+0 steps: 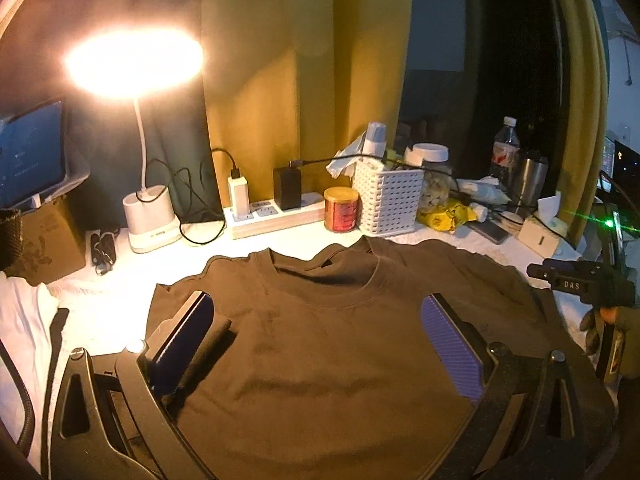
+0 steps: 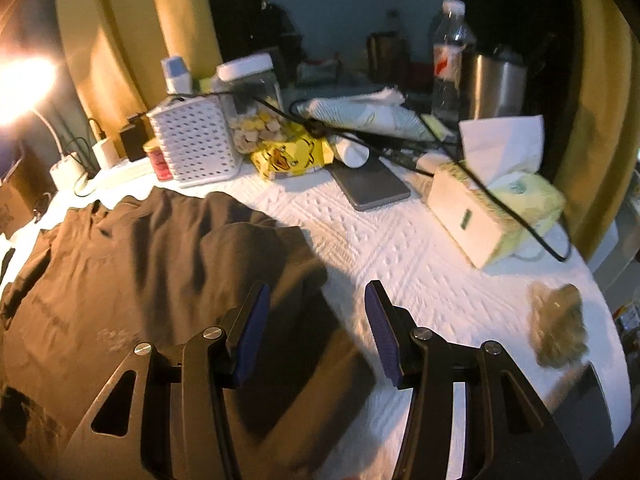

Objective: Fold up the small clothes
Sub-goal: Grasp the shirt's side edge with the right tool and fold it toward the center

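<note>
Right wrist: tissue box [image 2: 476, 216], left wrist: lamp [image 1: 150, 216]

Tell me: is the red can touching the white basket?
Cannot tell. In the left wrist view the red can stands right beside the white basket, with no clear gap or contact; the right wrist view overlaps them.

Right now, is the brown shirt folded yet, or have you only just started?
Only just started. Done: the brown T-shirt lies spread flat on the white table cover, collar toward the lamp. In hand: nothing yet; the left gripper hovers open over the chest, and the right gripper hangs open by the sleeve edge. Left: every fold, since no part looks turned over.
</note>
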